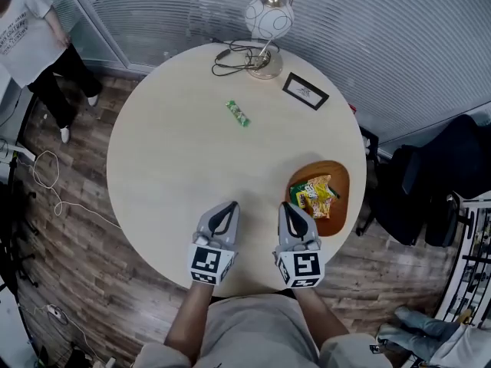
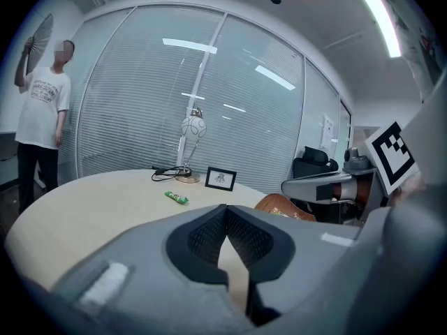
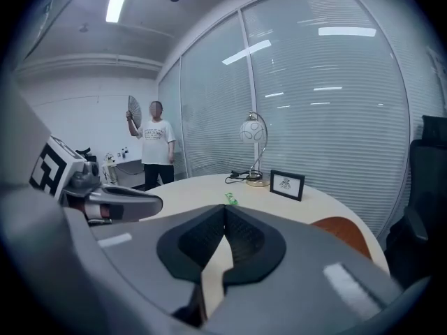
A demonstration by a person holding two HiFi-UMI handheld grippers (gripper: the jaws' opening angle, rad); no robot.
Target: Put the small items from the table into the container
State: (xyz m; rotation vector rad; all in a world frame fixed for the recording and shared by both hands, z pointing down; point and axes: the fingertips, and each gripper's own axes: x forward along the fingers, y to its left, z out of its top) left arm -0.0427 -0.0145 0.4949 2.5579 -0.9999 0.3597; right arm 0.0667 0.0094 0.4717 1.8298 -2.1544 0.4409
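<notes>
Both grippers sit side by side at the near edge of the table (image 1: 169,182). The left gripper (image 1: 229,208) and the right gripper (image 1: 288,208) each have their jaws pressed tip to tip on nothing, which I read as a resting pose. At the right edge, the brown container (image 1: 340,215) holds yellow snack packets (image 1: 314,194), handy to the right gripper. One green packet (image 1: 238,113) lies on the far half, well apart from the container and short of the lamp (image 1: 269,18) and picture frame (image 1: 304,91).
</notes>
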